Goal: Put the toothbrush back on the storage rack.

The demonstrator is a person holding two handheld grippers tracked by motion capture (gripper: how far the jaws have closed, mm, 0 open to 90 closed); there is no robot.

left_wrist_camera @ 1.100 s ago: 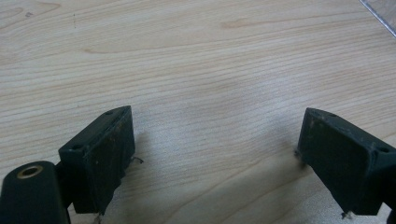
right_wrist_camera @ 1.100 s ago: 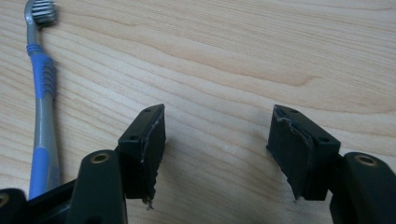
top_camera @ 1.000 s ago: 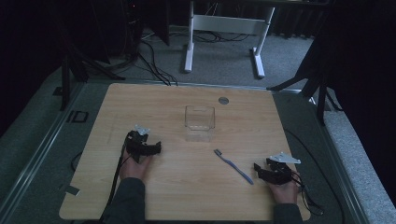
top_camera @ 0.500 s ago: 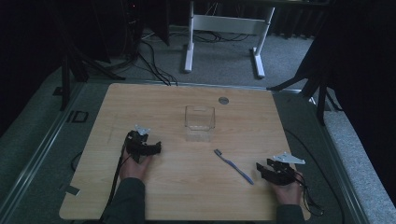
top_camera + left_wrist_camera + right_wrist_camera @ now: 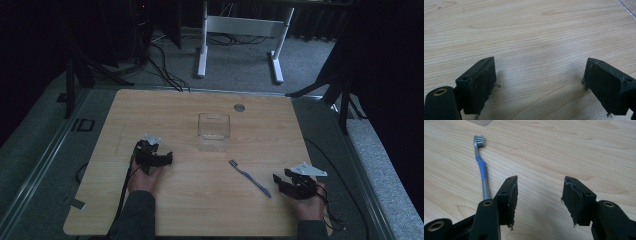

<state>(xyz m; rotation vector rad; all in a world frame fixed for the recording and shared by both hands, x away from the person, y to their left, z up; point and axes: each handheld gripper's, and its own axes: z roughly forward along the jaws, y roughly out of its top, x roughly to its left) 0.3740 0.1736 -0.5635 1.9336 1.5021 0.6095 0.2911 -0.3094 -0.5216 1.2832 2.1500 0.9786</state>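
Toothbrush [image 5: 249, 176] lying loose toward the table's [image 5: 150, 105] near right corner, long axis slanting from bristles near the clear box [image 5: 214, 131] down toward right gripper [image 5: 281, 181], jaws apart and empty, just beside handle end; left gripper [image 5: 162, 157] likewise agape, farther off.

High view looks down on the table [image 5: 150, 110]; both gripper views skim its wood closely.

On the table [image 5: 150, 107], the box [image 5: 214, 131] stands in the middle, farther from me than both my grippers. My left gripper [image 5: 167, 159] rests left of it and nearer me. The toothbrush [image 5: 250, 177] lies between the box and my right gripper [image 5: 279, 181], just left of that gripper, head toward the box.
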